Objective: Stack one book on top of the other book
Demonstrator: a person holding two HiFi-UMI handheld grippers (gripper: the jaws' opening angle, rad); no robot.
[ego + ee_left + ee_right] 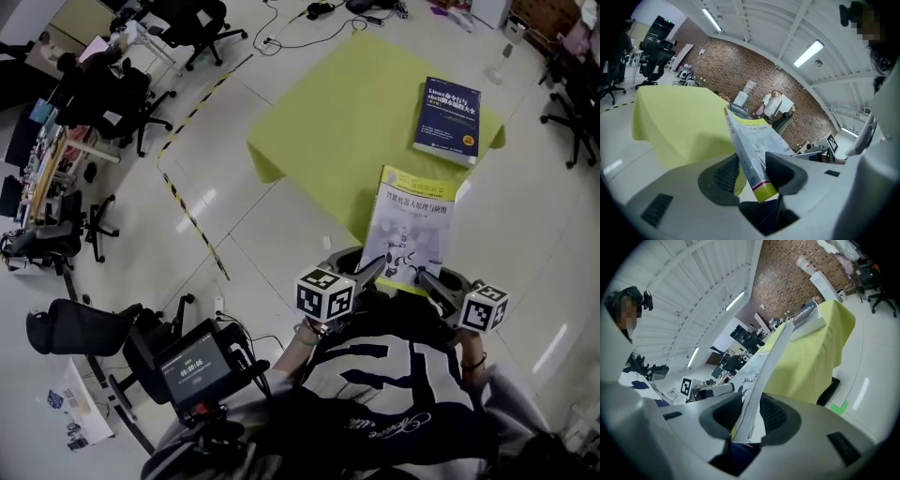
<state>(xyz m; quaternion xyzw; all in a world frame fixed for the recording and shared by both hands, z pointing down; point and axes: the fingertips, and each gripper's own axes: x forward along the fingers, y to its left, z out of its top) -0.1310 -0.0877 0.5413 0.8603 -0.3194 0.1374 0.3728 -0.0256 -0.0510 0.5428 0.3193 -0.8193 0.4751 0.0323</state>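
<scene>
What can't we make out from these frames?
- Head view: the near edge of the held book is hidden under the left tool, the right tool and the person's body.
- Head view: the fine print on the blue book is too small to read.
- All views: whatever is under the yellow cloth is covered by its drape.

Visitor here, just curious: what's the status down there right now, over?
Left gripper and right gripper both clamped on the white book, near corners. Blue book flat on the yellow table beyond. Nothing between them.
</scene>
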